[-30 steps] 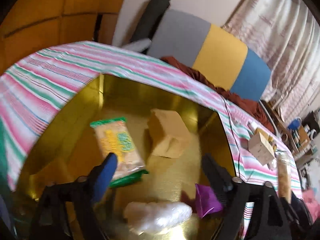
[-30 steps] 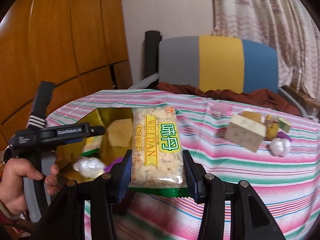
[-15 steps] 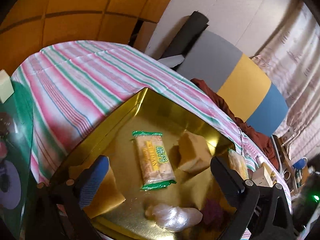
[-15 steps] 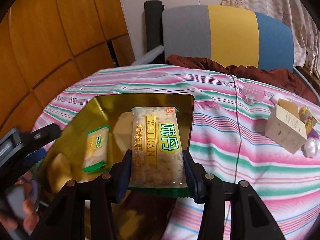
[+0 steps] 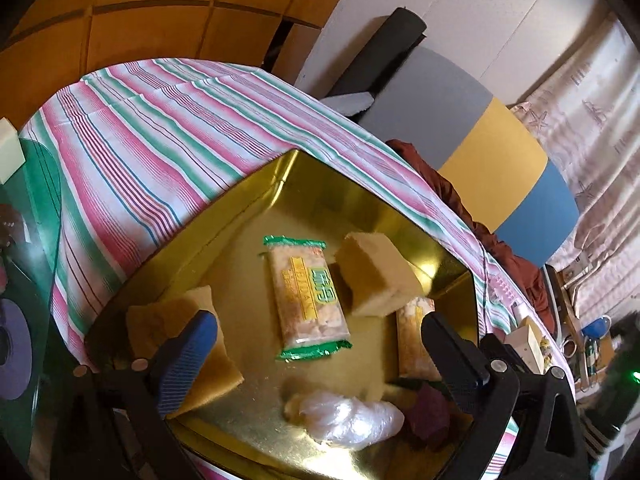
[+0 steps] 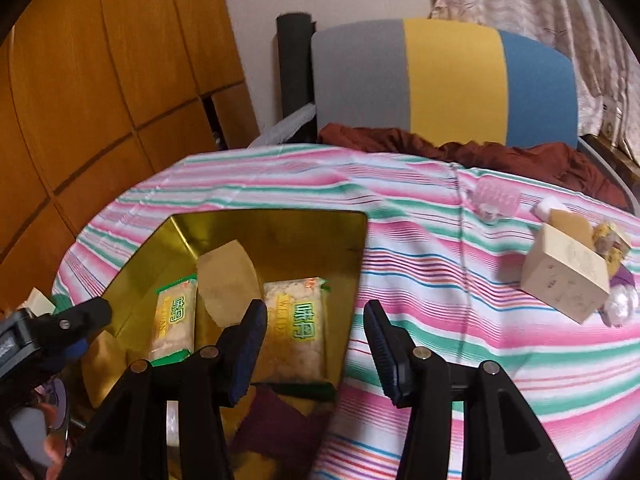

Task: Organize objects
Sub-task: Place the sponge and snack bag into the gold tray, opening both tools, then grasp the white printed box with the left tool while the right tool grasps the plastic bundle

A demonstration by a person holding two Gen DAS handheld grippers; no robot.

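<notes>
since half a second ago, the second rice-cracker packet has been let go by the right gripper and is now seen lying inside the gold tin, against its right wall. the right gripper's jaws are opening, and nothing is pressed between the blue pads; the packet lies below and beyond them, partly behind the left finger. the left gripper has been spread to its widest and nothing is held by it; it is poised over the near part of the tin.

in the left wrist view, the first rice-cracker packet is seen flat in the middle of the tin floor, with a yellow sponge block just beside it on the right. the released packet is seen further right, partly hidden by the left gripper's right finger. another yellow sponge piece lies at the near left corner, behind the left finger. a crumpled clear plastic wrap and a purple wrapper lie at the near edge of the tin.

the tin rests on a striped tablecloth. well apart from it, at the right of the table, a small cardboard box is seen tilted, with small items too blurred to name just beside it.
</notes>
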